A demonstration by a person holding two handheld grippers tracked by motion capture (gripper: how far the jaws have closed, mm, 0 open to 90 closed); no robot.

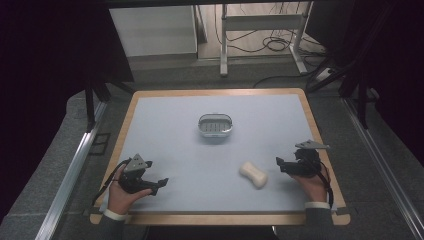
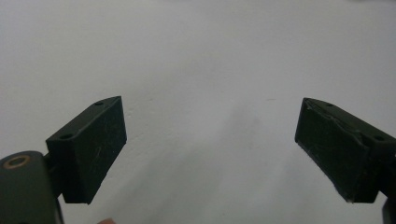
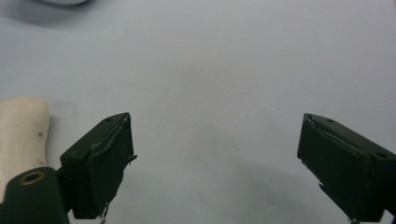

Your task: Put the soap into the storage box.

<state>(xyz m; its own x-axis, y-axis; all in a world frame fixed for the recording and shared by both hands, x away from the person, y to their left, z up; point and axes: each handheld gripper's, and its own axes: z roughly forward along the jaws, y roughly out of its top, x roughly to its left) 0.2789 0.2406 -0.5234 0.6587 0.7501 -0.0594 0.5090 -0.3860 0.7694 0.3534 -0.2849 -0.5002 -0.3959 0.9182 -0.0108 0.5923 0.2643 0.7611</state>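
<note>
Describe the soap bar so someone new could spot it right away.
Start at the pale blue table top with its wooden rim. On the near right part of it, just left of the right gripper, lies the soap bar. It is cream, oblong and pinched at the middle, unlike the oval metal soap dish farther back.

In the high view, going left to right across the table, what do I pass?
Left tongs → soap dish → soap bar → right tongs.
</note>
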